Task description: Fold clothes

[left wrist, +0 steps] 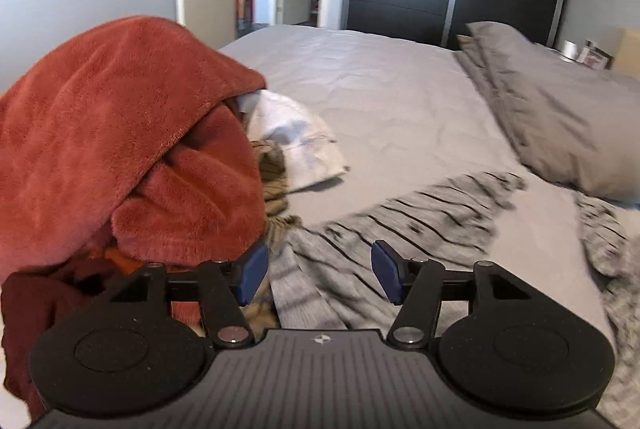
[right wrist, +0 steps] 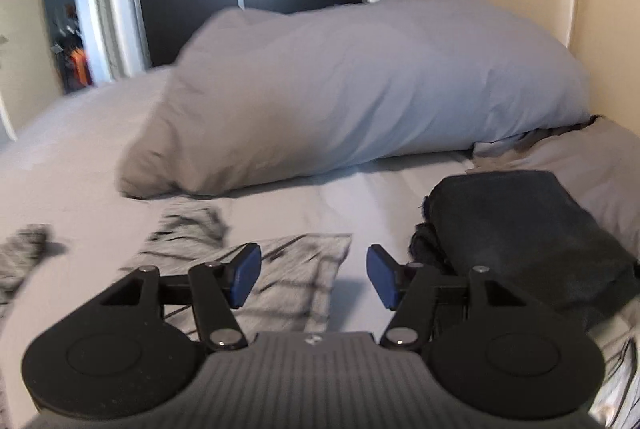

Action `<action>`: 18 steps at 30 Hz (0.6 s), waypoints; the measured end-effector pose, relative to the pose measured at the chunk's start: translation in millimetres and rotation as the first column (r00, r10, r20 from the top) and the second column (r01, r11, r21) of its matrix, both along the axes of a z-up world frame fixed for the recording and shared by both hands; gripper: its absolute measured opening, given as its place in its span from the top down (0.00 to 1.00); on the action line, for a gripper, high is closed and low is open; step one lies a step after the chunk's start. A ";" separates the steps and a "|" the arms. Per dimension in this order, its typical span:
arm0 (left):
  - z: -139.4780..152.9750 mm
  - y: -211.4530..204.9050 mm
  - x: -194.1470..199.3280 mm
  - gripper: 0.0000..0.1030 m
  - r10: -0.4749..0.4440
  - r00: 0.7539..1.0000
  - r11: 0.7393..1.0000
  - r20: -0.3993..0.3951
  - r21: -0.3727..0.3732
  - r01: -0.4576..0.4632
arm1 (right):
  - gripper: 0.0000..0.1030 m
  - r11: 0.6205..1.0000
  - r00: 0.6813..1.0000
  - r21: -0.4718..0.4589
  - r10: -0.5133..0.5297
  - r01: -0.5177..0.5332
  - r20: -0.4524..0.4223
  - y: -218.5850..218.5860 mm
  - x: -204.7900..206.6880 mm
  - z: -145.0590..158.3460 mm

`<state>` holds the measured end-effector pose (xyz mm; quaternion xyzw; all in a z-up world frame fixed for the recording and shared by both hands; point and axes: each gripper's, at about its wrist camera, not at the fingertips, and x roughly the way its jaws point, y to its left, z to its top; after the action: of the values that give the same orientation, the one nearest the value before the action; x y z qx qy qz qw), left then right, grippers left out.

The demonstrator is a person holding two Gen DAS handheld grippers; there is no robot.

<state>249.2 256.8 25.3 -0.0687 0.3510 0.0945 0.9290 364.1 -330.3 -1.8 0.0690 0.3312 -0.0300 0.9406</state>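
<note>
Two tongs hang over one grey striped garment [left wrist: 400, 229], which lies spread on the bed sheet [left wrist: 380, 101] just ahead of and below both sets of blue pads. My left tongs [left wrist: 318, 275] stand about half open with nothing between the pads; the striped cloth shows through the gap but is not pinched. My right tongs [right wrist: 314, 275] stand likewise, empty, above the garment's straight edge [right wrist: 304, 261].

Step in hand, as I judge it: a fold of the striped garment is laid down and both tongs are free of it. The next move, I judge, calls for bringing each pair of pads down onto a fresh edge or the loose sleeve [right wrist: 188, 225] ahead of my right tongs, closing on a single layer, and carrying it across evenly.

Left of my left tongs rises a heap of unfolded clothes, a rust-red fleece [left wrist: 132, 149] on top, white cloth [left wrist: 296, 141] and a tan item [left wrist: 276, 189] behind it. Right of my right tongs sits a dark folded garment [right wrist: 528, 245]. Beyond lie grey pillows [right wrist: 340, 97].

No basket, bin or other container is visible; the heap rests on the bed.
</note>
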 end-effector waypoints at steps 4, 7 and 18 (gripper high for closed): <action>13.0 -24.7 -49.1 0.55 -0.074 0.997 0.997 0.019 0.000 0.074 | 0.40 0.992 0.997 0.094 0.079 -0.080 0.016 4.2 -51.7 -1.5; 7.4 -47.2 -91.5 0.63 -0.083 0.996 0.996 0.044 0.023 0.082 | 0.40 0.984 0.993 0.138 0.107 -0.113 0.052 12.5 -92.8 -6.8; -64.9 -115.3 -191.2 0.74 0.027 0.992 0.995 0.125 0.090 -0.038 | 0.40 0.957 0.988 0.284 0.020 -0.064 0.153 -2.8 -177.0 30.8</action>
<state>58.0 141.5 -39.6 -0.0371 0.2869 0.1212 0.9495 187.1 -333.1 28.9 0.2004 0.2626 0.0438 0.9429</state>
